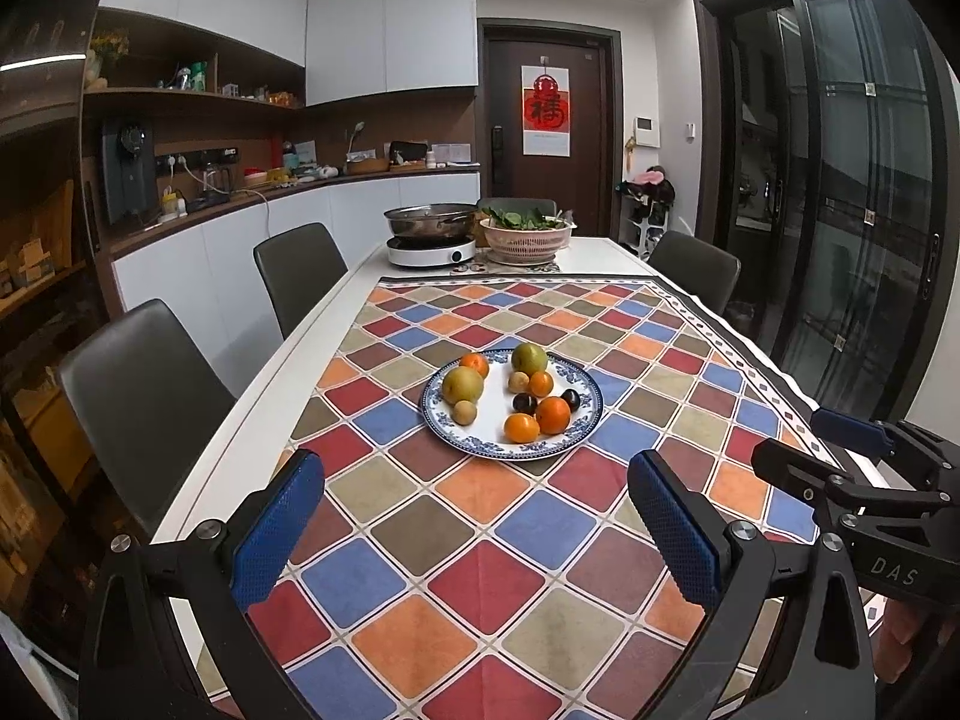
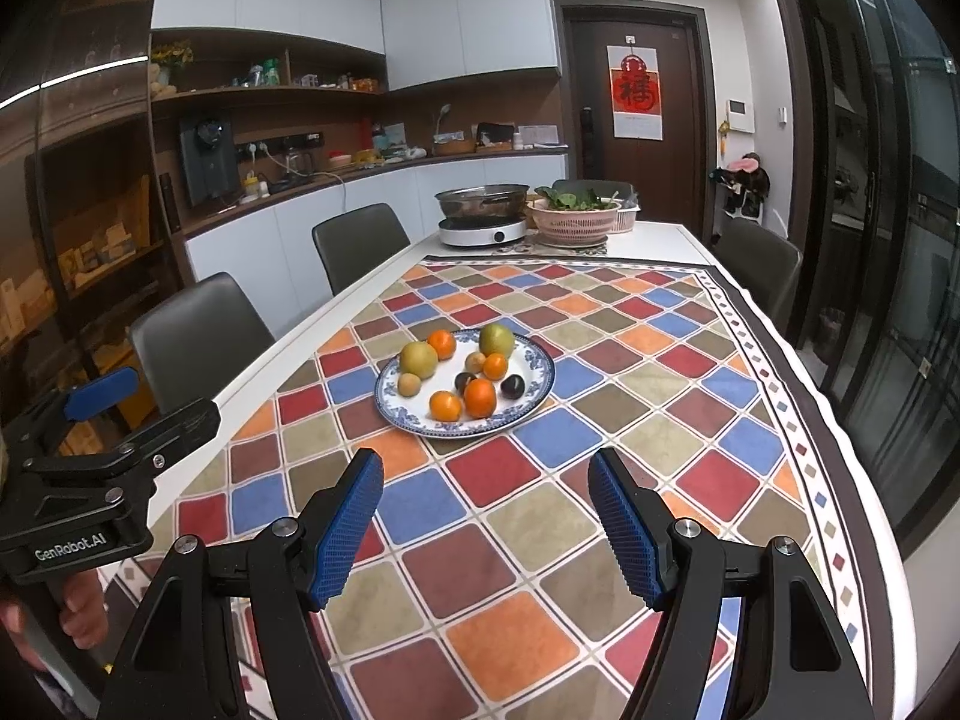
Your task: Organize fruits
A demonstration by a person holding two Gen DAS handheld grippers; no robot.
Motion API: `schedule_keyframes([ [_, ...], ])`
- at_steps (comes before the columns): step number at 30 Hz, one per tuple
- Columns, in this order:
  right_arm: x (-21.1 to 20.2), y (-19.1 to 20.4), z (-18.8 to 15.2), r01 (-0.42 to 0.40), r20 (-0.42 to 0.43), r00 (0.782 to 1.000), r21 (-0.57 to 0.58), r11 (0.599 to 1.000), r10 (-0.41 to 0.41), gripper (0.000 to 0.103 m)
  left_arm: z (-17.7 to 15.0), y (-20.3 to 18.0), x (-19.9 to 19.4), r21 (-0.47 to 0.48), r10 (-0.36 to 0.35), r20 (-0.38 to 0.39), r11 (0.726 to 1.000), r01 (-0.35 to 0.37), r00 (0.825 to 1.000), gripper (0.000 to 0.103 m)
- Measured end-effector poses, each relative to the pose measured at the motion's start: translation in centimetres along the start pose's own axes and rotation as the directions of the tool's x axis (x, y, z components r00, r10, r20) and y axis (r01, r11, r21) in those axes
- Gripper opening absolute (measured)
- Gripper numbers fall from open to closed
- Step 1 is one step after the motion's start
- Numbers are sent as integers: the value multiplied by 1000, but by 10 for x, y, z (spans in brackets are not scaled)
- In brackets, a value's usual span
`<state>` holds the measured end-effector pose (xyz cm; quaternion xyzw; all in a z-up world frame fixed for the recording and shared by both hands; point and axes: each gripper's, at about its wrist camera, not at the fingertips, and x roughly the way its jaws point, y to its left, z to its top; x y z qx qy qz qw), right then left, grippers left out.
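A blue-and-white plate (image 1: 585,429) (image 2: 534,387) sits on the checkered tablecloth, holding several fruits: oranges (image 1: 552,414) (image 2: 479,398), two green-yellow pears (image 1: 462,385) (image 2: 418,360), small tan fruits (image 1: 464,411) and two dark plums (image 1: 524,402) (image 2: 512,386). My left gripper (image 1: 474,525) is open and empty, hovering above the cloth short of the plate. My right gripper (image 2: 486,516) is open and empty, also short of the plate. Each gripper shows at the edge of the other's view.
An induction cooker with a steel pot (image 1: 431,222) (image 2: 482,204) and a pink colander of greens (image 1: 525,234) (image 2: 575,216) stand at the table's far end. Grey chairs (image 1: 138,396) (image 2: 360,240) line the left side, another the right (image 1: 696,264).
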<state>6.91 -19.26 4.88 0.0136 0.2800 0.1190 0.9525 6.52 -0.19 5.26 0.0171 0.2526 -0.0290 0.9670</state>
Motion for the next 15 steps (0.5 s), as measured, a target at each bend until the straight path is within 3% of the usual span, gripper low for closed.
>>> schedule_keyframes([
  [15, 6, -1, -4, 4, -9, 1000, -1, 1000, -4, 71, -6, 2, 9, -15, -4, -30, 1000, 4, 1000, 103],
])
